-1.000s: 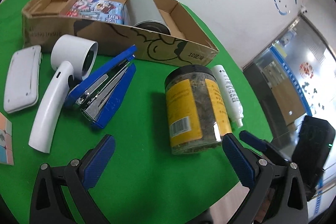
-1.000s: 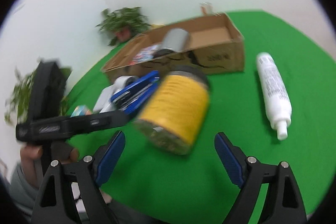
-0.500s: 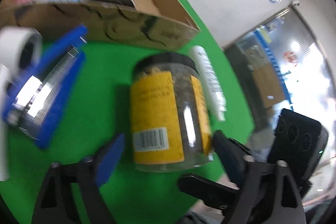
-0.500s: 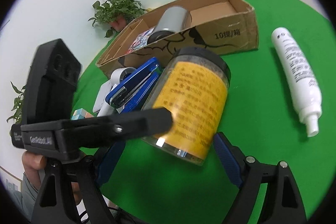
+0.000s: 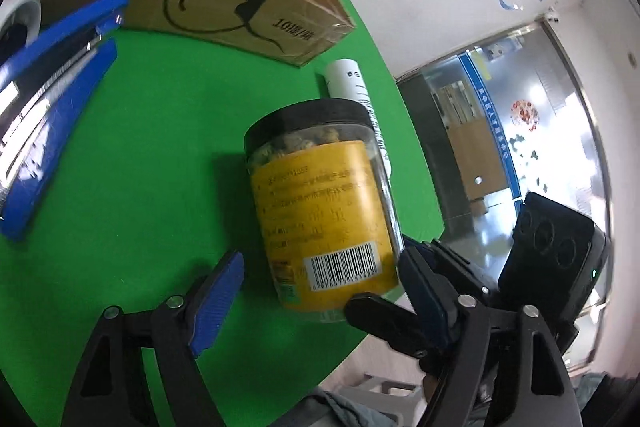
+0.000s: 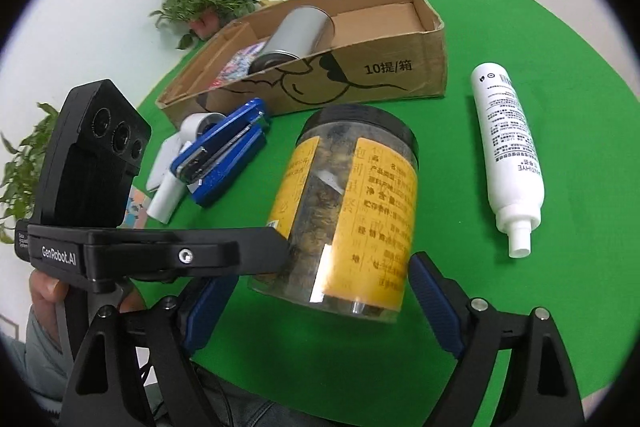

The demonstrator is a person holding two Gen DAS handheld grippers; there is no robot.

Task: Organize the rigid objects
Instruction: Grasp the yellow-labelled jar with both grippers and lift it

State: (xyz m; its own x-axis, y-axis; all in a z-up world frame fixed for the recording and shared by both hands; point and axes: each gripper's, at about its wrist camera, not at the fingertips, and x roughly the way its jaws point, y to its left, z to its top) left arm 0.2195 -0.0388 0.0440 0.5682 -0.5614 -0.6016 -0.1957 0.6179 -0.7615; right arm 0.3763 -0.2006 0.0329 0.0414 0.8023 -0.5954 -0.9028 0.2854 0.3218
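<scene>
The desk (image 6: 520,307) is covered in bright green; the jar (image 6: 352,211) is capped in black and wrapped in a yellow label; the stapler (image 6: 224,159) is coloured blue, the bottle (image 6: 508,147) white, the box (image 6: 360,67) brown with black line drawings

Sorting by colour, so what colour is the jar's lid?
Black; the jar lid shows best in the right wrist view.

Clear jar (image 6: 348,211) with black lid, yellow label, dried contents: tilted, between both grippers' fingers. White bottle (image 6: 506,151) lying right of it. Blue stapler (image 6: 220,155) left. Cardboard box (image 6: 360,67) beyond, holding metal can (image 6: 294,35).
</scene>
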